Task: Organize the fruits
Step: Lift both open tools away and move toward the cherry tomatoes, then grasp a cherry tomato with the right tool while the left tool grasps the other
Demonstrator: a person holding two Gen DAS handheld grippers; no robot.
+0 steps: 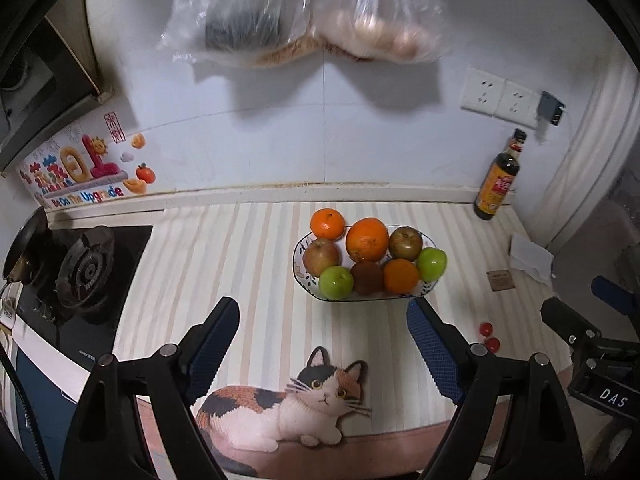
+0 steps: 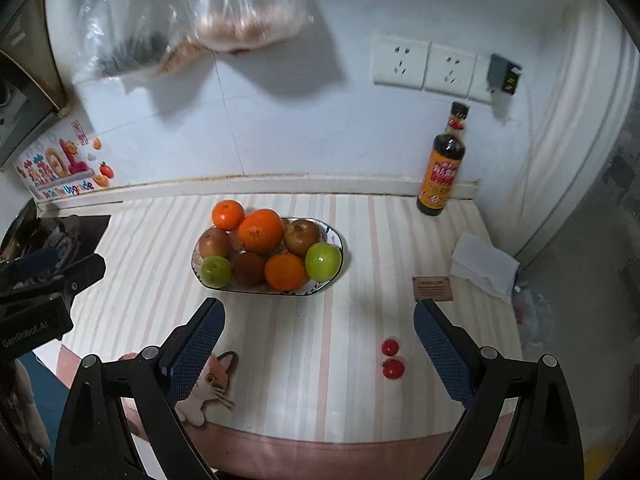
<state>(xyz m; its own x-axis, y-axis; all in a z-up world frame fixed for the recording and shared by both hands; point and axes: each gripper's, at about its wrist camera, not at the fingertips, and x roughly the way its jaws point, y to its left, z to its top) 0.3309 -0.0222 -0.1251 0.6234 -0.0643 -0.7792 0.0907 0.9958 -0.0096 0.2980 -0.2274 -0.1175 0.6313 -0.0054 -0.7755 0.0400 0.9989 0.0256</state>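
Observation:
A white patterned bowl [image 1: 301, 278] [image 2: 338, 240] on the striped mat holds several fruits: oranges [image 1: 367, 239] [image 2: 260, 231], green apples [image 1: 336, 282] [image 2: 323, 261], reddish apples [image 1: 321, 256] and a brown kiwi [image 1: 367, 277]. Two cherry tomatoes [image 1: 489, 336] [image 2: 392, 359] lie on the mat to the right of the bowl. My left gripper [image 1: 324, 316] is open and empty, just in front of the bowl. My right gripper [image 2: 318, 316] is open and empty, with the tomatoes between its fingers near the right one.
A soy sauce bottle [image 1: 498, 182] [image 2: 442, 168] stands at the back right by the wall. White paper [image 2: 484, 266] and a small brown card [image 2: 433, 288] lie at the right. A gas stove [image 1: 80, 276] is at the left. Plastic bags [image 1: 304, 8] hang above.

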